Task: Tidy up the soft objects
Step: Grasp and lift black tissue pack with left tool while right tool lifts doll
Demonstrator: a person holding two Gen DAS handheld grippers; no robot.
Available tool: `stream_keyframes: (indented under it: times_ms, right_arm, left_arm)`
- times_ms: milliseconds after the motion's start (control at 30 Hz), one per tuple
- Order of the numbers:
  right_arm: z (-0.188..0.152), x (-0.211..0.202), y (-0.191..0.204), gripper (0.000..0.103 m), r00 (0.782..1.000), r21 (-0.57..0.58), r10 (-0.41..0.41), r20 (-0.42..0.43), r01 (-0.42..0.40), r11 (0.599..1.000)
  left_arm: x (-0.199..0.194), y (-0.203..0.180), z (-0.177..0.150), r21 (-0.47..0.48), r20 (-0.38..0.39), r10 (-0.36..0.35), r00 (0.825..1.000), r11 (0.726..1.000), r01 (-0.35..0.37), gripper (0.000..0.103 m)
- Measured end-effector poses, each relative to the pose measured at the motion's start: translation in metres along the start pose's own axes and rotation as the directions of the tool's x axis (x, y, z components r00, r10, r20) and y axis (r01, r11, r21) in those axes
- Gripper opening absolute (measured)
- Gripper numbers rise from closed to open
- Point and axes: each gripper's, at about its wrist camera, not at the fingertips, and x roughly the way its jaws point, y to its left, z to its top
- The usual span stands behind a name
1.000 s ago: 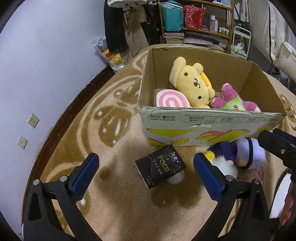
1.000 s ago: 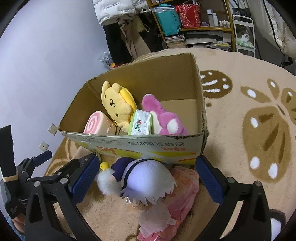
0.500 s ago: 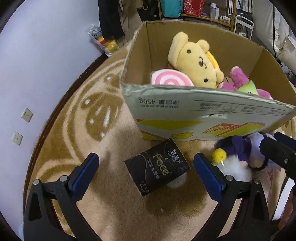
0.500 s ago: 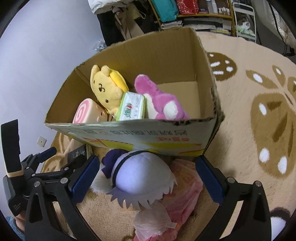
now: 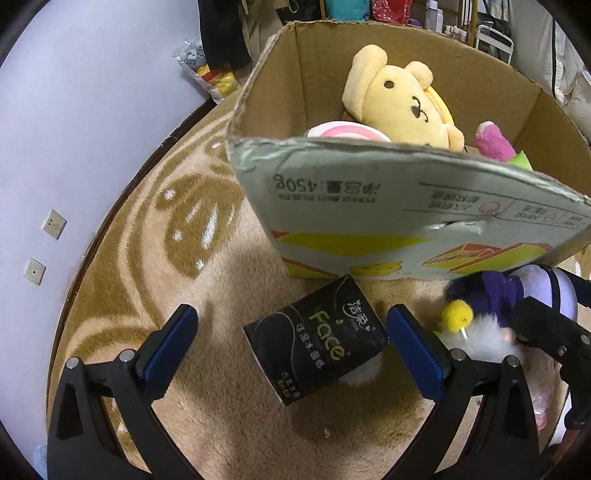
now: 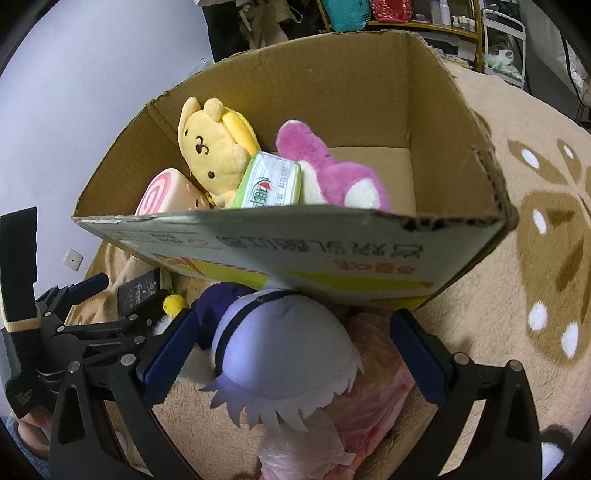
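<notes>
A black tissue pack [image 5: 319, 341] lies on the carpet in front of the cardboard box [image 5: 369, 206], between the open fingers of my left gripper [image 5: 290, 345]. Beside it lies a purple and white plush doll [image 6: 280, 347], and my right gripper [image 6: 291, 347] stands open around its head. That doll [image 5: 513, 295] shows at the right of the left wrist view. Inside the box [image 6: 461, 122] are a yellow plush dog [image 6: 210, 147], a pink plush [image 6: 332, 173], a pink swirl cushion [image 6: 162, 192] and a green tissue pack [image 6: 271, 181].
A pink plastic bag [image 6: 369, 402] lies under the doll. The beige carpet [image 5: 155, 236] meets a white wall [image 5: 74, 92] on the left. Shelves [image 5: 406, 7] and hanging clothes [image 5: 221, 33] stand behind the box. A wire rack [image 6: 502, 40] is at the back right.
Both grippers have come lower and closer to the box front. The tissue pack and the doll's head now sit between their fingers. Both stay open.
</notes>
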Motion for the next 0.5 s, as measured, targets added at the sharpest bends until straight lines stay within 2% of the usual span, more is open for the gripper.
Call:
stream_keyframes:
  times_ms: [133, 167, 233, 300, 433, 500]
  right_arm:
    - [-0.003, 0.001, 0.002, 0.103, 1.000, 0.000, 0.001, -0.003, -0.001, 1.000]
    - [-0.003, -0.001, 0.001, 0.102, 1.000, 0.000, 0.002, -0.004, -0.002, 1.000]
    - [-0.006, -0.003, 0.006, 0.095, 1.000, -0.010, 0.023, -0.007, -0.023, 1.000]
    - [-0.007, -0.004, 0.011, 0.093, 0.999, -0.019, 0.034, -0.017, -0.034, 0.999]
    - [-0.009, -0.003, 0.011, 0.073, 0.999, -0.014, 0.040, -0.021, -0.040, 0.999]
    - [-0.009, -0.004, 0.011, 0.072, 1.000, -0.025, 0.019, -0.022, -0.020, 0.999]
  left_arm:
    - [0.006, 0.001, -0.002, -0.018, -0.018, -0.015, 1.000, 1.000, 0.014, 0.099]
    - [0.007, 0.003, -0.002, -0.024, -0.023, -0.020, 1.000, 1.000, 0.019, 0.096]
    - [0.009, 0.003, -0.003, -0.034, -0.035, -0.033, 0.999, 0.999, 0.032, 0.089]
    - [0.011, 0.003, -0.004, -0.034, -0.046, -0.036, 0.998, 0.999, 0.034, 0.079]
    - [0.012, 0.006, -0.007, -0.054, -0.047, -0.050, 0.998, 0.997, 0.047, 0.072]
    - [0.009, 0.007, -0.009, -0.056, -0.041, -0.053, 0.998, 0.997, 0.050, 0.072]
